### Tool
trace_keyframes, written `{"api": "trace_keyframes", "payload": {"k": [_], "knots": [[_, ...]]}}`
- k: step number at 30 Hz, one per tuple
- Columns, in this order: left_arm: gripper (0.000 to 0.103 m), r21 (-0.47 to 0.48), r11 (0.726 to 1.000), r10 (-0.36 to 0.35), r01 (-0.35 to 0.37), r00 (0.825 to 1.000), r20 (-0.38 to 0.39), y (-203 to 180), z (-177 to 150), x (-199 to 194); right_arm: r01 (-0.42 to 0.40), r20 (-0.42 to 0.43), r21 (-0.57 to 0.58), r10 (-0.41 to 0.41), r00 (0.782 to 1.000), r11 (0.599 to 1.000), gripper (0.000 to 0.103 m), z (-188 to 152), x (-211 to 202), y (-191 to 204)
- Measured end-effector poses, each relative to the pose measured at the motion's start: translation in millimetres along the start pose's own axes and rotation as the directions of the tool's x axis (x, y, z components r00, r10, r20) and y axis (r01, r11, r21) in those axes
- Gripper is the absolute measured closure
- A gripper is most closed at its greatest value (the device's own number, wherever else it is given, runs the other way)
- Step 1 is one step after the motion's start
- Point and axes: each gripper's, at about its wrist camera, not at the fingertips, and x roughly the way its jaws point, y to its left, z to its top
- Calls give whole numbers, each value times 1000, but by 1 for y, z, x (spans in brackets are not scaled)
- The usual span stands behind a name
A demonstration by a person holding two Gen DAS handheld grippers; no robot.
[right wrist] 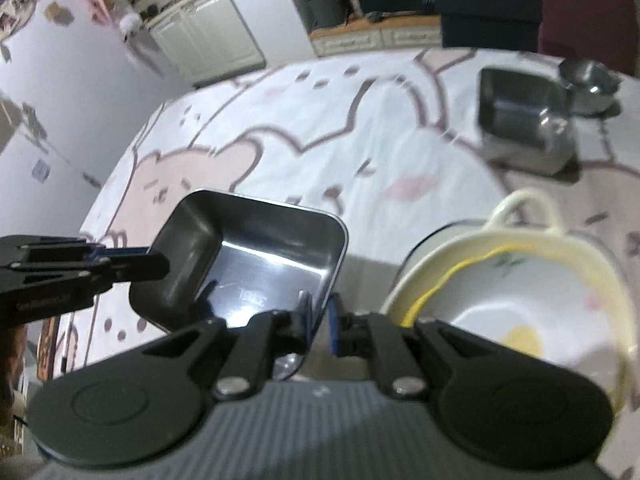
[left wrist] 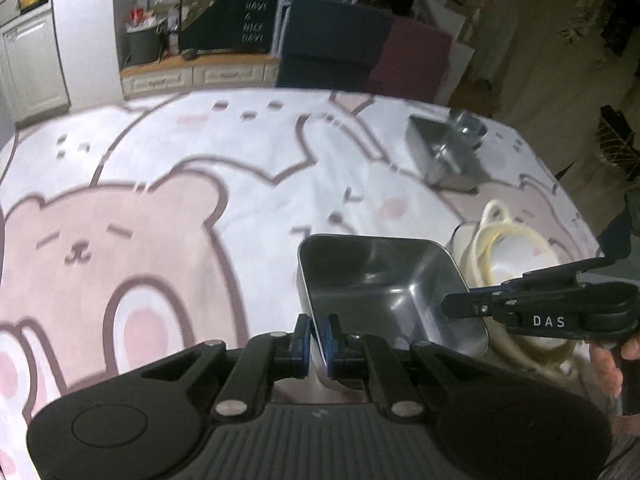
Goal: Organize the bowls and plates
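- In the left wrist view the left gripper (left wrist: pixel 317 334) sits at bottom centre, its blue-padded fingers nearly together and pinching the near rim of a square metal tray (left wrist: pixel 380 280).
- In the right wrist view the right gripper (right wrist: pixel 320 320) is likewise closed down on the near right rim of the same metal tray (right wrist: pixel 248 256), so the tray is clamped on two of its sides, one by each tool.
- Each tool shows in the other's picture: the right one comes in from the right edge of the left view, gripping the tray's right side, with fingers of a hand (left wrist: pixel 608 364) wrapped on its handle; the left one comes in from the left edge of the right view, at the tray's left wall.
- The tray is empty, with a shiny floor; it appears lifted off the tablecloth (left wrist: pixel 160 160), though the blur leaves that uncertain.
- Just right of the tray stands a stack of cream bowls (right wrist: pixel 520 280) with a loop handle on the far side and a yellow-trimmed white bowl nested inside; in the left view the stack is partly hidden behind the right tool.
- Farther back, in the upper right of both views, a second metal tray (right wrist: pixel 520 120) rests on the cloth, with a small round metal bowl (right wrist: pixel 588 84) just beyond it.
- The cloth is white with large pink cartoon bears.
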Motion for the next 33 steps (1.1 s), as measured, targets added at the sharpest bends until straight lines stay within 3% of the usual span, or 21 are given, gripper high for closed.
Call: {"api": "trace_keyframes", "payload": {"k": [8,18,33], "knots": [[95,-35,999,-11,10,999,-48,16,-19,16,9,-58,3,-9,998,1000,93,-9,32,7],[96,-52,998,-22,19,997,-67,20,-21,28,44,-61,-9,-45,997,999,93,-12,40,13],[96,-97,995,30,-36,997,-66,48,-28,17,40,-67,-62,-44,997,997,92,-15,52,48]]}}
